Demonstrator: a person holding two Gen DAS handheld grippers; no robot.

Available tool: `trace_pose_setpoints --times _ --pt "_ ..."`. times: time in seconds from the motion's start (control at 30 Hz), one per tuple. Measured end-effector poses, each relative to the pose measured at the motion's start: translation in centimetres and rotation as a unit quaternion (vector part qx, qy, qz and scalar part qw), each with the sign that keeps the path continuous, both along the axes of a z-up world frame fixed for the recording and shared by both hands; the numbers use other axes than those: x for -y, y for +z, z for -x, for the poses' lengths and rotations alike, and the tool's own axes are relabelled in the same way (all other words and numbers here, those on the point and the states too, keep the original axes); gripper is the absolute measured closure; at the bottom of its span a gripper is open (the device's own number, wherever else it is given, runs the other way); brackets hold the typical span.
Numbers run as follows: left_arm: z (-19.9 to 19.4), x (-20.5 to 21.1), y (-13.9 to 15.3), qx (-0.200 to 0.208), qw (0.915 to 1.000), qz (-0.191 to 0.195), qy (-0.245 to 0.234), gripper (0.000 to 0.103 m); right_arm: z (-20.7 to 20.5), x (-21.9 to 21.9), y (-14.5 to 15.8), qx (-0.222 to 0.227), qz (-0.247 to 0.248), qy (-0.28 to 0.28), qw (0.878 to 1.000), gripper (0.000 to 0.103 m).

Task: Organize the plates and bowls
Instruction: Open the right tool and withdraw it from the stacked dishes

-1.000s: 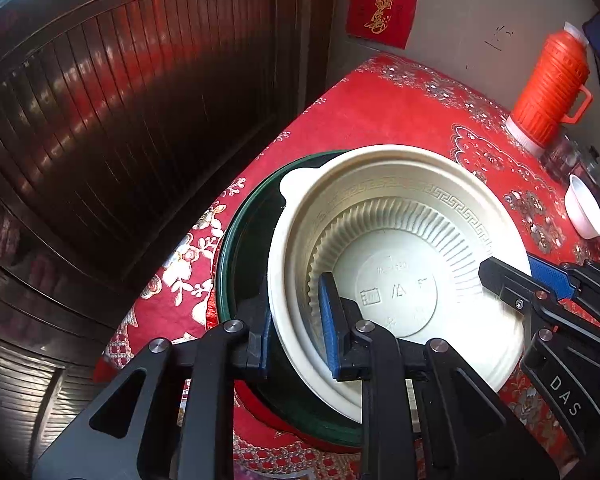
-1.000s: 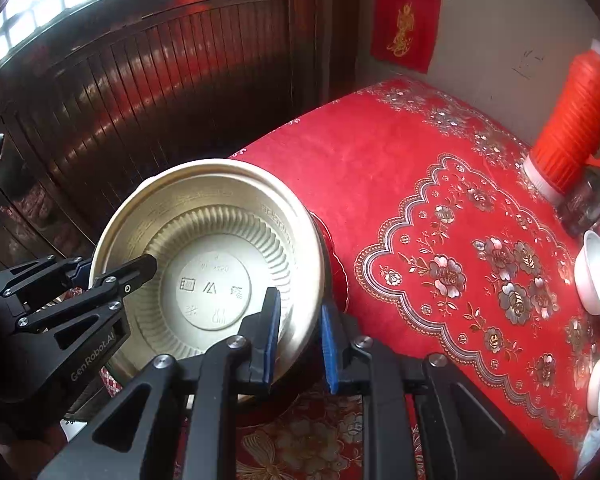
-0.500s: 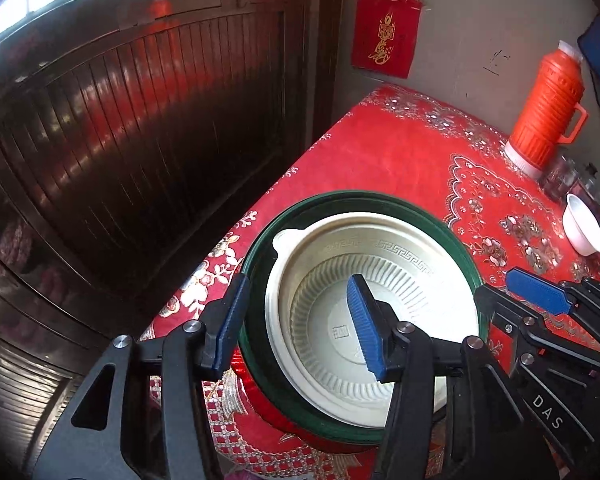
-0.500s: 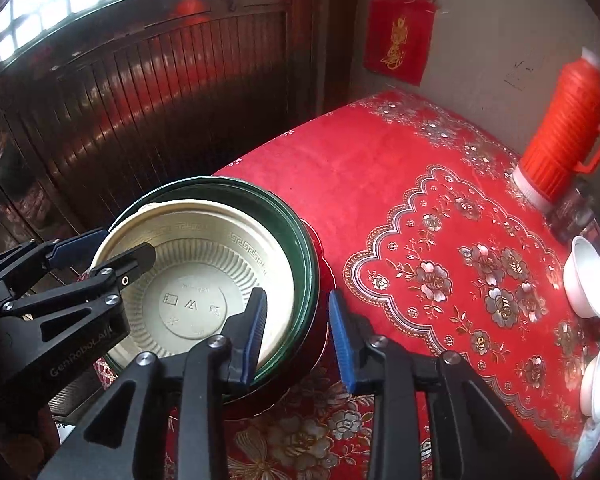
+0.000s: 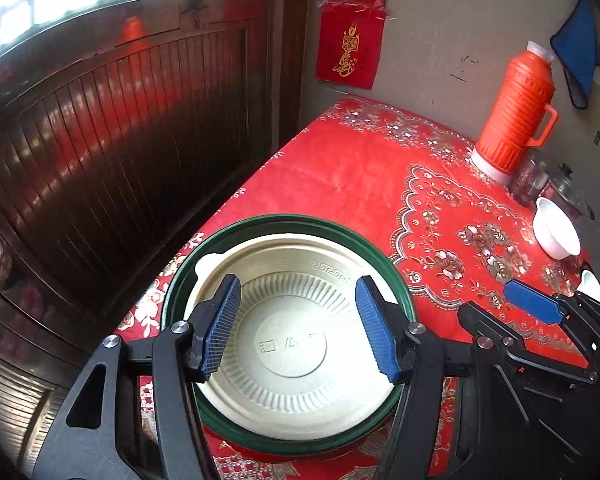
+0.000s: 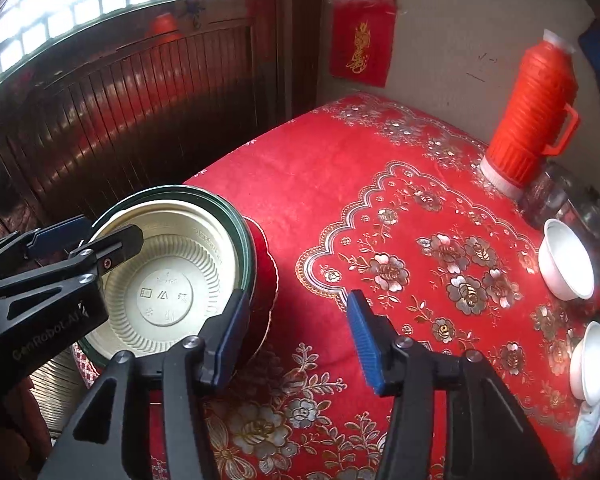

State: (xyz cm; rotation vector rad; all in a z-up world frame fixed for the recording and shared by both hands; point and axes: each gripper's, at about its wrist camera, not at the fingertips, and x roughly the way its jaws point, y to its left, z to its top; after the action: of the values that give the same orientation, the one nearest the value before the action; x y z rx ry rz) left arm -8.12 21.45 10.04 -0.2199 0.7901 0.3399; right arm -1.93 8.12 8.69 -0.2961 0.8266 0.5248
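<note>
Left gripper (image 5: 298,326): its jaws are opening, blue pads well apart, nothing pinched; the pads hang above the cream bowl without touching it.
Right gripper (image 6: 296,334): jaws also opening, empty; only red cloth shows in the gap between the two fingers.
Cream bowl (image 5: 300,344): ribbed, with printed marks in its bottom, nested inside the green bowl; seen through the gap of the left fingers, and just off the left finger of the right gripper.
Green bowl (image 5: 402,292): dark rim ringing the cream one all round; its near edge is hidden behind the left gripper's fingers.
Red bowl (image 6: 262,252): under the green one, only its side showing, close beside the right gripper's left pad.
Stack's place: near the table's edge on the side of the dark wooden door (image 5: 112,152).
Tablecloth (image 6: 340,184): red with silver flowers, spreading ahead of the right fingers.
Flask (image 6: 534,116): orange, upright, far ahead and to the right of both grippers, by the wall.
White cups (image 6: 564,258): two of them, right of the right gripper's fingers, well apart from the stack; a third white thing near the edge is too cut off to name.
Red paper (image 5: 348,52): hung on the wall beyond the table.
</note>
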Motion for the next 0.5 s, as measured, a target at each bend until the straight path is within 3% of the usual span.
trace_pose_setpoints --times 0.5 --pt "-6.8 10.7 0.1 -0.003 0.9946 0.0 -0.103 0.043 -3.3 10.2 0.5 -0.005 -0.016 -0.105 0.994 0.046"
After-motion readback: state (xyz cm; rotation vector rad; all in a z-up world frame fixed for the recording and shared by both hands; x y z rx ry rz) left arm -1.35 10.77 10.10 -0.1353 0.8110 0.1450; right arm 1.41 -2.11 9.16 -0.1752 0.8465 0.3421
